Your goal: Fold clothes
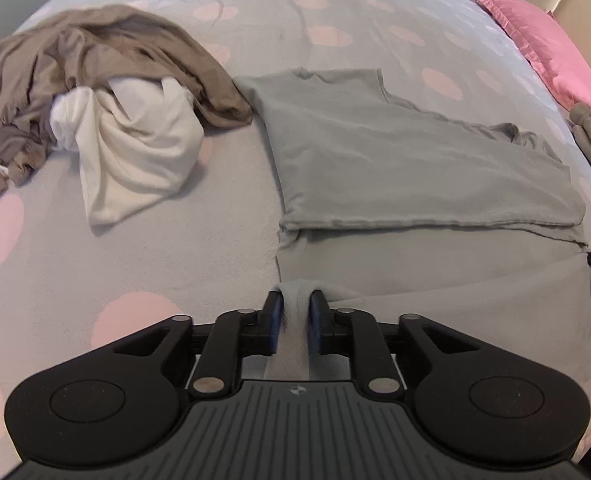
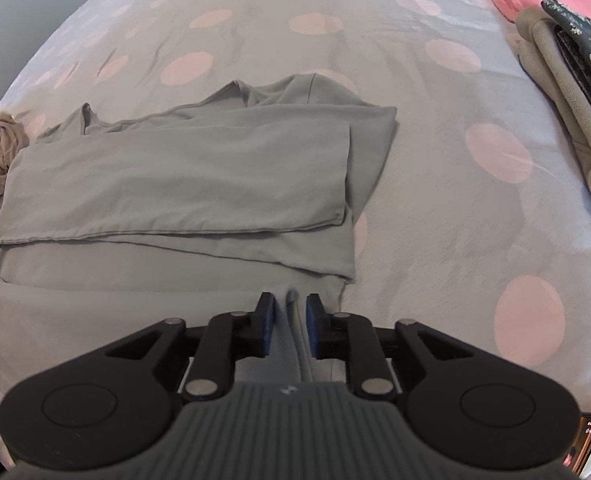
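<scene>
A grey T-shirt (image 1: 407, 160) lies partly folded on the bed, its sides folded in over the middle; it also shows in the right wrist view (image 2: 183, 176). My left gripper (image 1: 296, 298) is shut on the shirt's near left bottom edge, with cloth bunched between the blue pads. My right gripper (image 2: 289, 300) is shut on the near right bottom edge, a fold of hem running between its pads. The near part of the shirt is lifted toward both grippers.
A heap of brown (image 1: 95, 56) and white clothes (image 1: 135, 148) lies to the left. A folded stack of clothes (image 2: 567, 92) sits at the right by a pink pillow (image 1: 551, 44). The bedspread (image 2: 455, 200) is lilac with pink dots.
</scene>
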Motion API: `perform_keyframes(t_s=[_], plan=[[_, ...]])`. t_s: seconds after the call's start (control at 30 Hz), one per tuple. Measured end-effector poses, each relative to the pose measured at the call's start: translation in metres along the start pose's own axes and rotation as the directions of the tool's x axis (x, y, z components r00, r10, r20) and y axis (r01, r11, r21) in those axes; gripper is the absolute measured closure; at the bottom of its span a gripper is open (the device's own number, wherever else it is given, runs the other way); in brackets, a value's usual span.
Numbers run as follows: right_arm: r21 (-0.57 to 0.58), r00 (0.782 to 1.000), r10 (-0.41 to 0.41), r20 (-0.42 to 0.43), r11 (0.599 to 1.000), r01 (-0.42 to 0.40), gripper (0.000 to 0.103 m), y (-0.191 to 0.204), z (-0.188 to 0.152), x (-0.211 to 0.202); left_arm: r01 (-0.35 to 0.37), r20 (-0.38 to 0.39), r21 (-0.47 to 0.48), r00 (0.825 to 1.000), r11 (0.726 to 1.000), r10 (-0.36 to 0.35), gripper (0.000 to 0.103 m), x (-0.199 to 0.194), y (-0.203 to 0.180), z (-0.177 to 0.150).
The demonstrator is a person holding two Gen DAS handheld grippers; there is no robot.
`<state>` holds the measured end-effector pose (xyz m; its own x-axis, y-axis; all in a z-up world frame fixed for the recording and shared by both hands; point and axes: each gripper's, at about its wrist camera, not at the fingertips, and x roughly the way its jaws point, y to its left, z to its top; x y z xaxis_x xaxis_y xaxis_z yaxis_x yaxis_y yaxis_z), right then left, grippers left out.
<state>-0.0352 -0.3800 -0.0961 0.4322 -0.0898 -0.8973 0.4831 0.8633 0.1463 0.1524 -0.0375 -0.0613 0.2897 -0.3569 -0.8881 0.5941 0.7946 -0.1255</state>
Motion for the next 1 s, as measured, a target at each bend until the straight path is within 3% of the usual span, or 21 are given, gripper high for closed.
perform_keyframes(t_s=[0.1,0.33,0.43,0.57,0.67,0.77,0.87,1.0], plan=[[-0.017,0.999,-0.007,0.033,1.000,0.008,0.079,-0.001,-0.006,-0.010,-0.010,0.041,0.048,0.999,0.999,0.008,0.081,-0.014,-0.007,-0.005],[-0.220,0.997,0.011,0.082,0.976,0.007,0.077,0.019,-0.044,-0.036,-0.032,0.129,0.167,0.992,0.985,0.011,0.076,-0.046,-0.027,-0.020],[-0.327,0.995,0.020,0.094,0.945,0.012,0.075,0.033,-0.068,-0.045,-0.009,0.130,0.244,0.991,0.970,-0.024,0.067,-0.052,-0.042,-0.037],[-0.490,0.993,0.017,0.118,0.871,0.044,0.073,0.053,-0.103,-0.054,-0.010,0.112,0.350,0.993,0.937,-0.031,0.066,-0.056,-0.059,-0.061],[-0.614,0.989,0.006,0.148,0.785,0.087,0.071,0.065,-0.131,-0.060,-0.044,0.107,0.453,0.994,0.891,-0.005,0.065,-0.057,-0.069,-0.083],[-0.705,0.987,-0.018,0.157,0.698,0.125,0.071,0.073,-0.157,-0.058,-0.095,0.110,0.564,0.993,0.820,0.039,0.064,-0.056,-0.080,-0.106],[-0.761,0.991,-0.038,0.128,0.637,0.123,0.071,0.076,-0.178,-0.052,-0.110,0.093,0.662,0.994,0.742,0.065,0.064,-0.051,-0.089,-0.129],[-0.811,0.989,-0.071,0.131,0.566,0.148,0.070,0.079,-0.198,-0.047,-0.120,0.083,0.731,0.993,0.671,0.087,0.063,-0.043,-0.097,-0.151]])
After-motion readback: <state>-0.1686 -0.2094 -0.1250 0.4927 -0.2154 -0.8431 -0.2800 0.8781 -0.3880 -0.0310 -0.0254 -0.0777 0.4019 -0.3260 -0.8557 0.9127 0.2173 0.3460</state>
